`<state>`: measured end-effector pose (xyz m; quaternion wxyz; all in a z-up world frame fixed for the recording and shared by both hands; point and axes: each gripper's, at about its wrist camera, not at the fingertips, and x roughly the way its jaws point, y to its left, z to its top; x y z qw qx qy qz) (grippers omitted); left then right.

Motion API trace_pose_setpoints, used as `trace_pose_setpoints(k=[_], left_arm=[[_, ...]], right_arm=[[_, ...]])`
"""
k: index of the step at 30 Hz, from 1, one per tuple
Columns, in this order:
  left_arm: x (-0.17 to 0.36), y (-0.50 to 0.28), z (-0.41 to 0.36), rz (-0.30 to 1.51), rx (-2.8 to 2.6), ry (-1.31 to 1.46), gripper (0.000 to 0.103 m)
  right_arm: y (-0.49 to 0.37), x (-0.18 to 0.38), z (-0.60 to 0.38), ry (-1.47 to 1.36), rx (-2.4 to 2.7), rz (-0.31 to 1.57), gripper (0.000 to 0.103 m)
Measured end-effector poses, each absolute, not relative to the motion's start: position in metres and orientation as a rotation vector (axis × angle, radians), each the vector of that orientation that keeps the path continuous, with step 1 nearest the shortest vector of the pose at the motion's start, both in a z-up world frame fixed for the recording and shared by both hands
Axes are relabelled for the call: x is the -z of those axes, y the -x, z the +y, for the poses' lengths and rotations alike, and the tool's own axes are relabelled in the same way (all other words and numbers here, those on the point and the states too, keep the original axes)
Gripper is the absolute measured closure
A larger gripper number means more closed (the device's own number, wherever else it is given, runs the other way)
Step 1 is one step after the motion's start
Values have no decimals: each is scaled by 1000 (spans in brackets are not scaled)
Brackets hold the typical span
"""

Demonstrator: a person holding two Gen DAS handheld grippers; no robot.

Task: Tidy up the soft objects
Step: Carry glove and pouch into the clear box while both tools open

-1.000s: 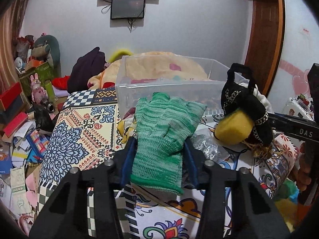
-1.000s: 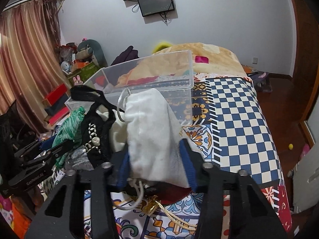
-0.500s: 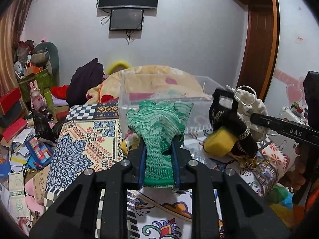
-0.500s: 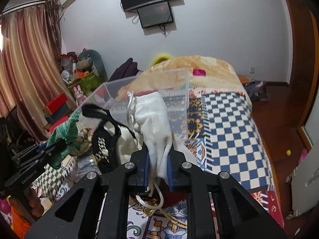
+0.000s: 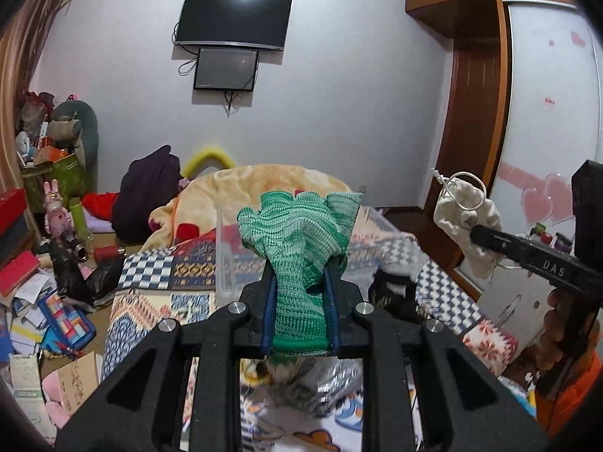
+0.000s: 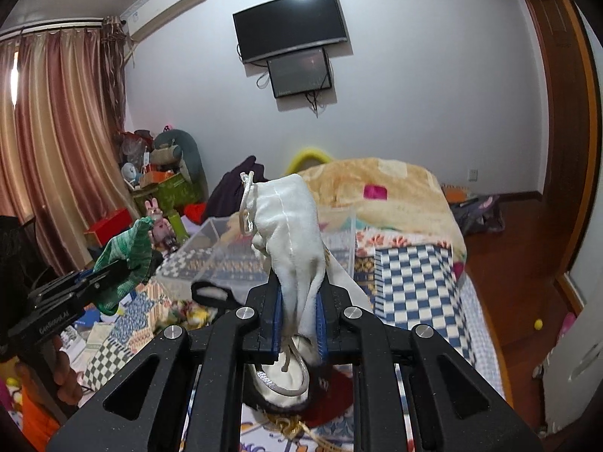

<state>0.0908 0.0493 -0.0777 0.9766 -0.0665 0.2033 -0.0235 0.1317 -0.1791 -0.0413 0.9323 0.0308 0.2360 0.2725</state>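
Note:
My left gripper [image 5: 299, 293] is shut on a green knitted glove [image 5: 301, 233] and holds it up above the bed. It also shows in the right wrist view [image 6: 128, 256]. My right gripper [image 6: 299, 301] is shut on a white drawstring pouch [image 6: 290, 226], lifted clear of the bed; the pouch also shows in the left wrist view [image 5: 467, 218]. A clear plastic bin [image 6: 241, 260] stands on the patterned bedspread [image 6: 410, 278] just beyond both grippers. A black bag [image 5: 395, 293] lies on the bed below.
A crinkled clear plastic bag [image 5: 324, 380] and a black-rimmed white shoe-like item [image 6: 282, 380] lie on the bed under the grippers. A peach blanket [image 6: 392, 184] is heaped behind the bin. Toys, boxes and papers [image 5: 41, 286] clutter the floor at left.
Both grippers closed from open onto their items, then rose: the glove and the pouch are lifted off the bed, and the black bag stayed down.

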Motion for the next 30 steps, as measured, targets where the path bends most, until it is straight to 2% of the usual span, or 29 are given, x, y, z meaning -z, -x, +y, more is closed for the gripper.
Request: trace_pose_setpoints(k=[14,30], left_arm=[[57,-148,60,421,42,113,81],[107,-230,67,657,64,155,81]], right_arm=[[-177,36,-151,-48,-575,459,90],[-224,77,-107,64,-583,656,90]])
